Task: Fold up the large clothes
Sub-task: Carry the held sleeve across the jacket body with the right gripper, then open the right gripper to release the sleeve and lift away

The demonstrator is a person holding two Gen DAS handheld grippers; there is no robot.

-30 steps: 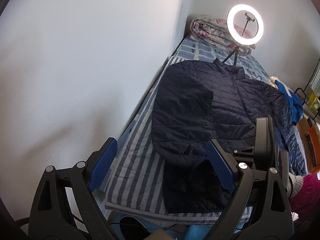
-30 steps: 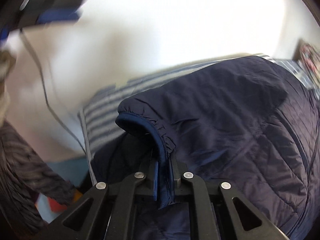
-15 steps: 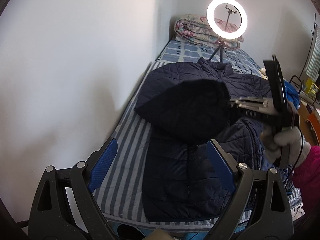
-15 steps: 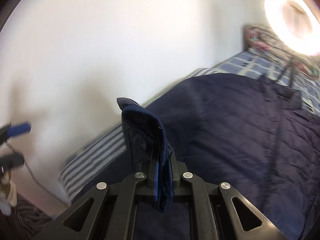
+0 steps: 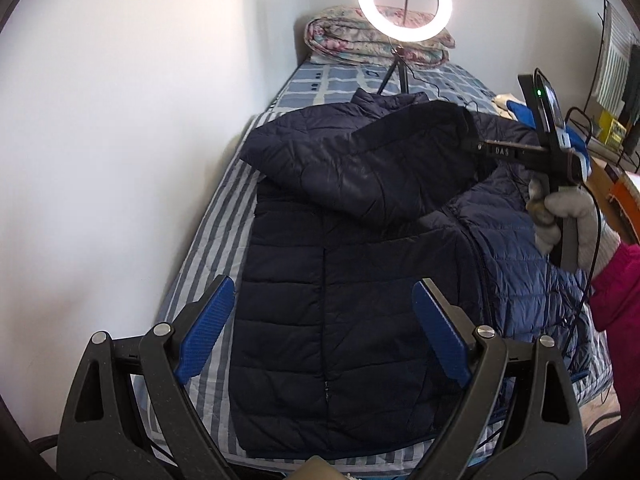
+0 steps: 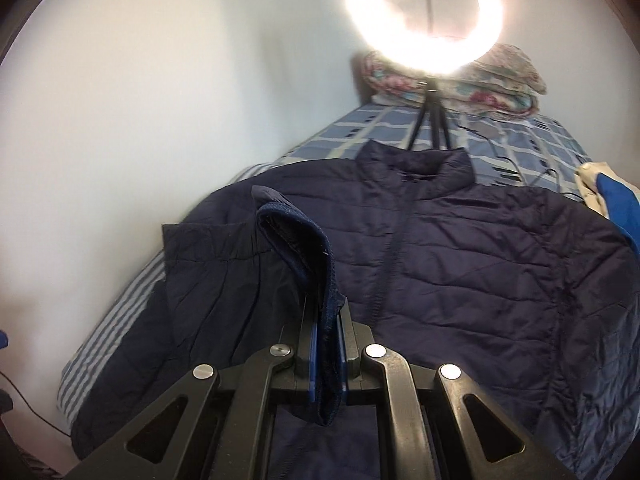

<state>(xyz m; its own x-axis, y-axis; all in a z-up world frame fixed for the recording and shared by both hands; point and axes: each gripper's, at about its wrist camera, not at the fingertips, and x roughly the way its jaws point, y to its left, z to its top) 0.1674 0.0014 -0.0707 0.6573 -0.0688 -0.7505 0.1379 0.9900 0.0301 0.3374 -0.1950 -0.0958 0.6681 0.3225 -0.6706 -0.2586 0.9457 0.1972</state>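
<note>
Clamped on the sleeve cuff (image 6: 298, 248), the right gripper (image 6: 326, 354) has carried it from the bed's (image 5: 208, 240) wall-side edge across the jacket (image 5: 340, 320); left gripper (image 5: 320, 336) hovers wide, empty. Sleeve fold nearly laid.

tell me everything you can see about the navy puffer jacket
The navy puffer jacket is quilted in horizontal channels, slightly shiny, with a stand-up collar and a front zip. It lies front-up along the striped bed, collar toward the ring light. One sleeve is lifted across the chest, its cuff pinched in the right claw. The left claw hovers open, touching nothing.
</note>
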